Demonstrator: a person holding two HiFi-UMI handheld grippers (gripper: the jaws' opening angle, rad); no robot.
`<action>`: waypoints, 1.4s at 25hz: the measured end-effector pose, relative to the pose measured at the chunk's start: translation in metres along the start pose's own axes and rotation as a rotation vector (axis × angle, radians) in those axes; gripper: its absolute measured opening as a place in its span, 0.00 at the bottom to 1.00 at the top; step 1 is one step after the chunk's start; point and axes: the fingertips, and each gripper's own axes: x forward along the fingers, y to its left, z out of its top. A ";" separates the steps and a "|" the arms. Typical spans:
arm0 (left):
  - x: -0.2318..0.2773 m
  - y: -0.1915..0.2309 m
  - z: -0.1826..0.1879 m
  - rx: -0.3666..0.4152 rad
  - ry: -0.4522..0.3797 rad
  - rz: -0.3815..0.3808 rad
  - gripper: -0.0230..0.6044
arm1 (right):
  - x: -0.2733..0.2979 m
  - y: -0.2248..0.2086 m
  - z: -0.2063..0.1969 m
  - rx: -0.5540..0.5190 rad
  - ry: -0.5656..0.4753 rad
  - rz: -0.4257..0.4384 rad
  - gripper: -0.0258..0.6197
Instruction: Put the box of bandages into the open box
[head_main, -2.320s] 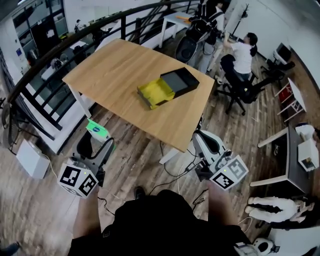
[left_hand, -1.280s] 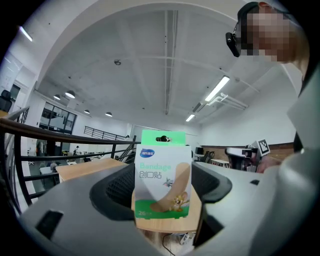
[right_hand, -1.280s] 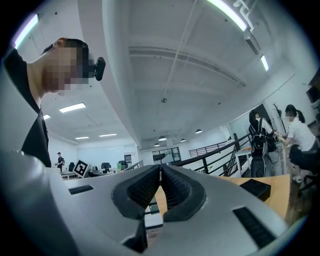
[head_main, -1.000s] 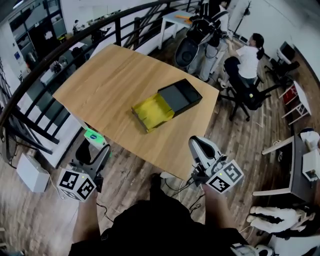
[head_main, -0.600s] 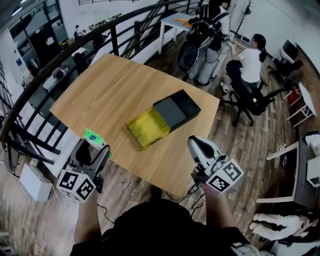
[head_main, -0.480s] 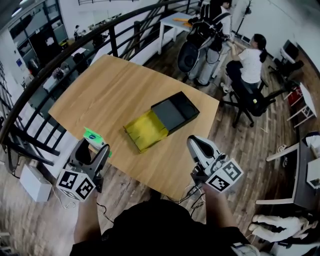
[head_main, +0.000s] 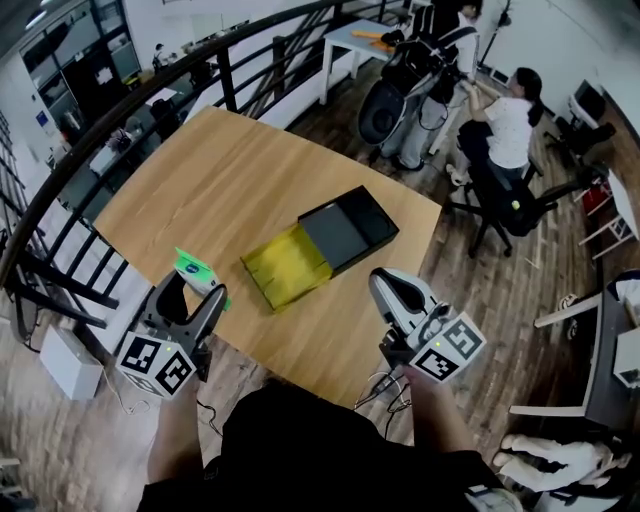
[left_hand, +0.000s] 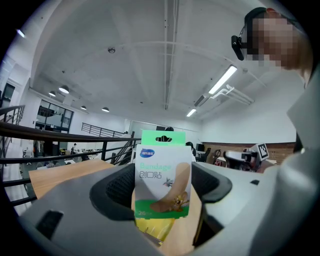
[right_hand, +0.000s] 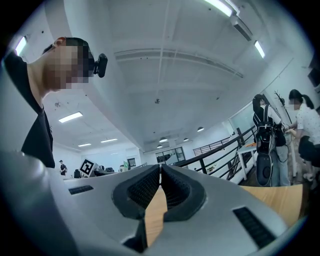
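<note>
Box of bandages (left_hand: 162, 175) clamped in left gripper (head_main: 197, 290), right gripper (head_main: 388, 290) closed, empty, open box (head_main: 340, 230) on wooden table (head_main: 200, 170), apparently mezzanine railing (head_main: 222, 70) behind.

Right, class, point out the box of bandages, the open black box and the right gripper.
box of bandages (left_hand: 162, 175): left gripper view, printed front.
open black box (head_main: 342, 232): head view, bare floor.
right gripper (right_hand: 160, 172): right gripper view, between shut fingertips.

One bandage box (left_hand: 162, 175), one open box (head_main: 345, 232) (two grippers (head_main: 196, 292) (head_main: 386, 288))
</note>
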 end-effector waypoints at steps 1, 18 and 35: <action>0.002 0.002 -0.001 -0.002 0.002 -0.005 0.60 | 0.002 -0.001 -0.001 0.001 0.003 -0.001 0.10; 0.067 0.039 -0.046 -0.021 0.096 -0.106 0.60 | 0.053 -0.016 -0.044 0.054 0.078 -0.053 0.10; 0.158 0.046 -0.154 -0.057 0.352 -0.163 0.60 | 0.064 -0.061 -0.086 0.157 0.119 -0.110 0.10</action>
